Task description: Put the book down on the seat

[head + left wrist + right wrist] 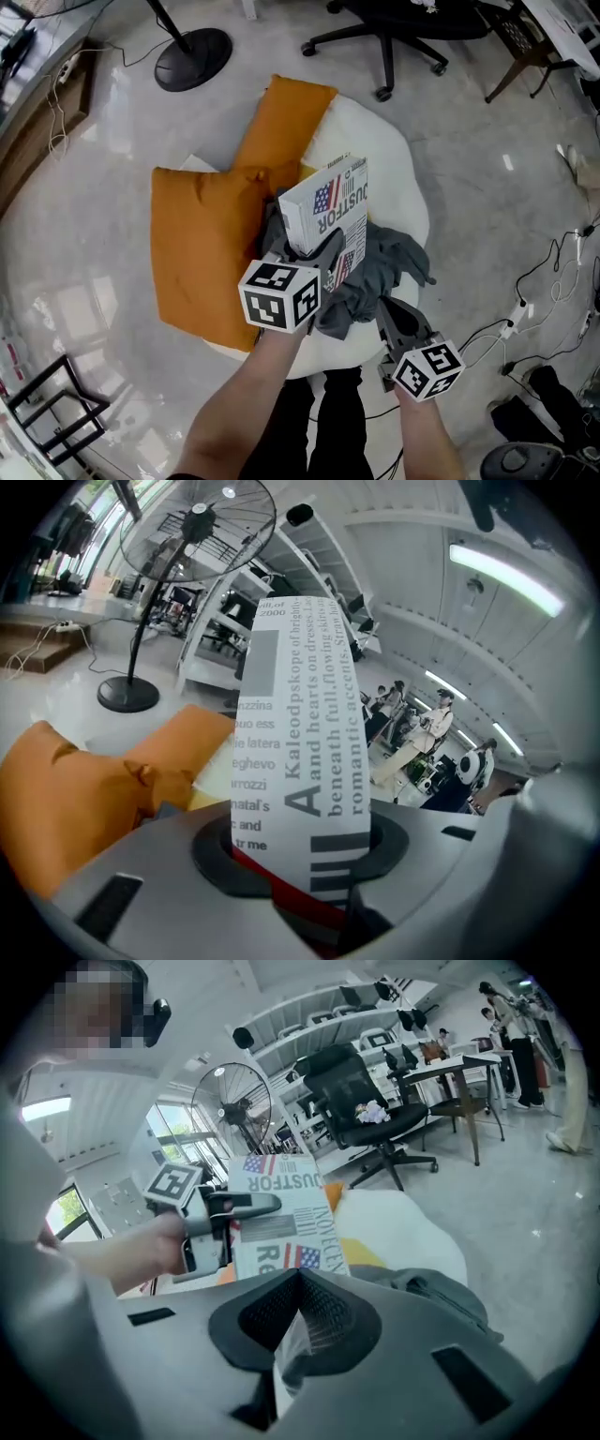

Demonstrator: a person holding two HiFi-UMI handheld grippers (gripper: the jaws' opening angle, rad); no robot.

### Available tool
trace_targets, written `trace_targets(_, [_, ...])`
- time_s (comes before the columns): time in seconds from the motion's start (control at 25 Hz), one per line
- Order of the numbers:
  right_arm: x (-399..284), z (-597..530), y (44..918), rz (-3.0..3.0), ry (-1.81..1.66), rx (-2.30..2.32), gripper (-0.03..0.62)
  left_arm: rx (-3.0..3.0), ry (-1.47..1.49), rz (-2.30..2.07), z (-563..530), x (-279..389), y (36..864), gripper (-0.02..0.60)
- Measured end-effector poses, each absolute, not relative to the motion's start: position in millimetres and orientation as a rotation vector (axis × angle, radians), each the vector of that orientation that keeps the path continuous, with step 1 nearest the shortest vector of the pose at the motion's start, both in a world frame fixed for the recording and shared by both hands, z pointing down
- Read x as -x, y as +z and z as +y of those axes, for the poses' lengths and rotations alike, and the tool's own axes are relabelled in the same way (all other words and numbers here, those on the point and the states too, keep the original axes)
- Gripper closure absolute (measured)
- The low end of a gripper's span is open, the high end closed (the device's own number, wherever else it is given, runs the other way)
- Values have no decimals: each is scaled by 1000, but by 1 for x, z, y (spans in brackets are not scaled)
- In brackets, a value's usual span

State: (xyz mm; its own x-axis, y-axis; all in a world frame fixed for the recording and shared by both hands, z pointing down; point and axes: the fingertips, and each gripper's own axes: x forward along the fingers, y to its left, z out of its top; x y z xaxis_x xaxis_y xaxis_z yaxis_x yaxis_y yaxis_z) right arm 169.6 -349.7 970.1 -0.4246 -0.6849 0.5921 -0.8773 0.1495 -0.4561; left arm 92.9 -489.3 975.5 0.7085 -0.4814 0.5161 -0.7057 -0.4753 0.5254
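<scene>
The book (328,211), white with a flag print and bold lettering, is held upright over the white round seat (380,141). My left gripper (322,255) is shut on its lower edge. In the left gripper view the book (300,714) rises straight out of the left gripper (302,860). My right gripper (384,309) hovers at the seat's near right, just beside a crumpled grey garment (384,262), jaws together with nothing seen held. From the right gripper (300,1279) view, the book (281,1213) and the left gripper (225,1208) are ahead to the left, with the seat (403,1222) behind them.
Two orange cushions (202,244) (281,122) cover the seat's left and far side. A black office chair (403,23) and a fan base (192,58) stand beyond. Cables (553,272) trail on the floor at right; a black rack (47,408) is near left.
</scene>
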Motion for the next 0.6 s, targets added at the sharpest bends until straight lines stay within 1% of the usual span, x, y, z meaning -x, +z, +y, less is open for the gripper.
trace_targets(0.16, [-169,-348,989,-2168,1164,-1502,580,-2079,330,-864,-521,-122,1012,423])
trace_targets(0.24, [-171,-351,991,-2165,1158,-1496,580,-2015,347,-852,-533,-130,1038,423])
trace_targets(0.36, [-174,-356,987,-2172,1144,-1493,580,-1975,530,-859,-540,-131,1080,420])
trace_targets(0.4, [-175,-356,985,-2174,1145,-1492,580,-1986,623,-882,-541,-128,1090,406])
trace_targets(0.48, [-176,-355,984,-2175,1153,-1494,580,-2010,785,-955,-542,-118,1101,299])
trace_targets(0.56, [-174,-353,983,-2177,1162,-1499,580,-2008,890,-1017,-542,-105,1105,238])
trace_targets(0.6, [-172,-352,982,-2179,1165,-1500,580,-2001,929,-1037,-541,-97,1107,238])
